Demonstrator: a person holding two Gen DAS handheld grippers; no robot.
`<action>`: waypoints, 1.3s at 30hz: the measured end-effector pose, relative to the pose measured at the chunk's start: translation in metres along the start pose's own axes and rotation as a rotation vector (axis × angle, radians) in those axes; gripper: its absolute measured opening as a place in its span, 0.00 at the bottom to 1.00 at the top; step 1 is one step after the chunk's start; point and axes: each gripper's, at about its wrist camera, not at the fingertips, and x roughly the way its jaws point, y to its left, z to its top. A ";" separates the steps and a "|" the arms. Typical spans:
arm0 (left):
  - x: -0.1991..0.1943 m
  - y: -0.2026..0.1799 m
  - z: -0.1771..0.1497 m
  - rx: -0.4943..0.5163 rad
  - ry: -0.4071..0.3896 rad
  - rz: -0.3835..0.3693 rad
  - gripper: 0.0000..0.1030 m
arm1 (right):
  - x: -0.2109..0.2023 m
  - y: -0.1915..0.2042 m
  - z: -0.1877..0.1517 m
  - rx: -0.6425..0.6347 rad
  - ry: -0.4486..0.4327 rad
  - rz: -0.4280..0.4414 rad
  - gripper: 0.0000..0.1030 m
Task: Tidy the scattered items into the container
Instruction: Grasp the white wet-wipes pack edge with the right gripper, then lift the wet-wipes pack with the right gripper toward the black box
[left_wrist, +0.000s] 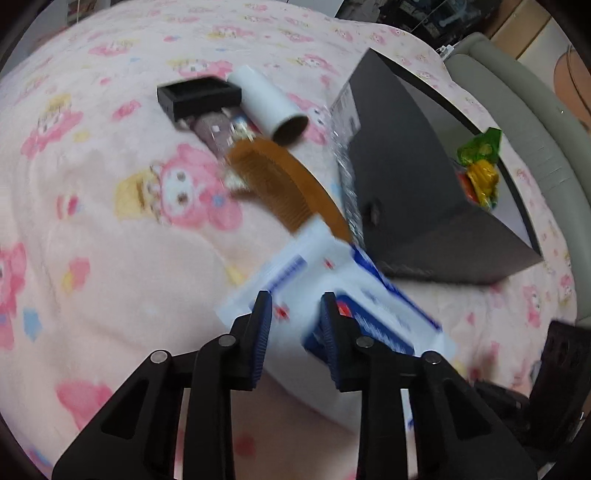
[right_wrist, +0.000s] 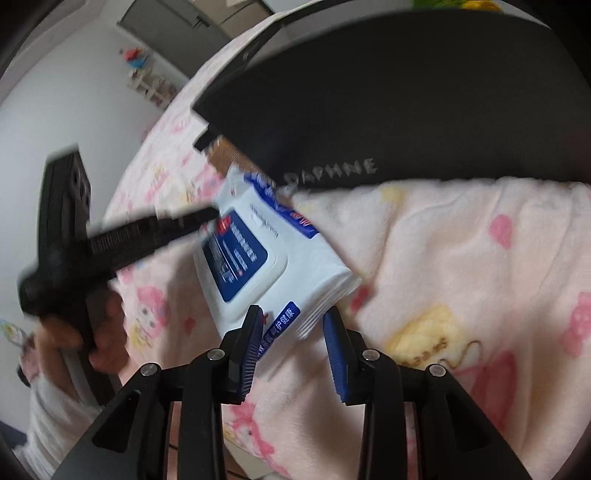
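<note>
Progress: early. One item, a green-and-yellow packet (left_wrist: 480, 166), lies inside the box (left_wrist: 406, 177); the rest remain on the blanket (left_wrist: 110, 258).

Left wrist view, left to right, relative to the left gripper (left_wrist: 295, 314):
- Far ahead and left of the fingers: a black tray (left_wrist: 195, 96), resting against a white tube (left_wrist: 266, 107). A brownish pouch (left_wrist: 218, 133) lies just below both.
- Ahead, nearer: a brown comb (left_wrist: 288, 184), its near end touching the wipes pack (left_wrist: 332, 295).
- Directly at the fingertips: the wipes pack. The jaws stand apart with the pack spanning the gap beneath them. No grip is evident; motion blur prevents certainty about contact.
- Ahead and right: the box, open side up, just beside the comb and pack.

Right wrist view, relative to the right gripper (right_wrist: 295, 332):
- Left of the fingers: the left gripper, seen from the side, reaching over the pack (right_wrist: 266, 258).
- Between the fingertips: the near corner of the pack. The jaws are spread; the pads flank the corner without clamping it.
- Ahead and right: the box wall (right_wrist: 406, 110), lettered DAPHNE, just beyond the pack.

Remaining: pack, comb, tube, tray and pouch all still need moving into the box. The pack appears to be the current target.
</note>
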 end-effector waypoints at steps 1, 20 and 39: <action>-0.003 -0.004 -0.006 -0.008 0.011 -0.041 0.19 | -0.007 0.000 0.003 0.004 -0.023 0.005 0.29; 0.018 0.017 0.010 -0.087 -0.048 0.084 0.38 | -0.007 -0.021 -0.006 0.018 0.021 0.015 0.33; -0.008 0.004 -0.037 -0.096 0.002 0.003 0.34 | -0.025 -0.044 0.008 0.088 -0.059 0.036 0.33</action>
